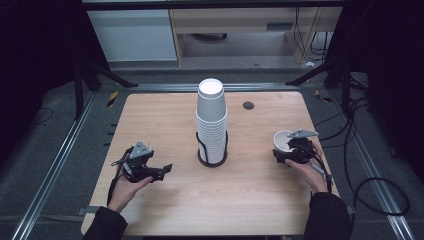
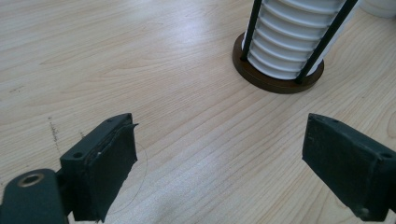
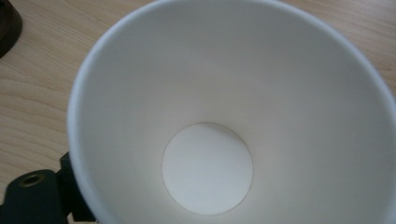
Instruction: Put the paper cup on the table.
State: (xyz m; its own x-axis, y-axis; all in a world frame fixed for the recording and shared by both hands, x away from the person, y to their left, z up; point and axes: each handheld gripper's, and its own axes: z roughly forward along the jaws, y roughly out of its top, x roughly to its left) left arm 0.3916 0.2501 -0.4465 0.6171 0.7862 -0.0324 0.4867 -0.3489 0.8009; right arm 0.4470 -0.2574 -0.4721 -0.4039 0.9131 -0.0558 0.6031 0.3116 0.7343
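Observation:
A tall stack of white paper cups [image 1: 212,122], upside down, stands in a dark wire holder with a round base [image 1: 212,161] at the table's middle. The stack [image 2: 299,37] and base [image 2: 275,81] also show at the upper right of the left gripper view. My left gripper [image 1: 162,171] rests low at the table's left, open, with bare wood between its jaws [image 2: 219,163]. At the right, my right gripper [image 1: 286,152] is shut on a single white paper cup [image 1: 284,140]. In the right gripper view I look into the cup's open mouth [image 3: 233,116], and it hides most of the jaws.
The wooden table [image 1: 165,120] has a small black grommet [image 1: 248,105] behind the stack. Black frame legs stand at the far corners, and cables [image 1: 370,180] trail on the floor at the right. Each forearm comes in over the near edge.

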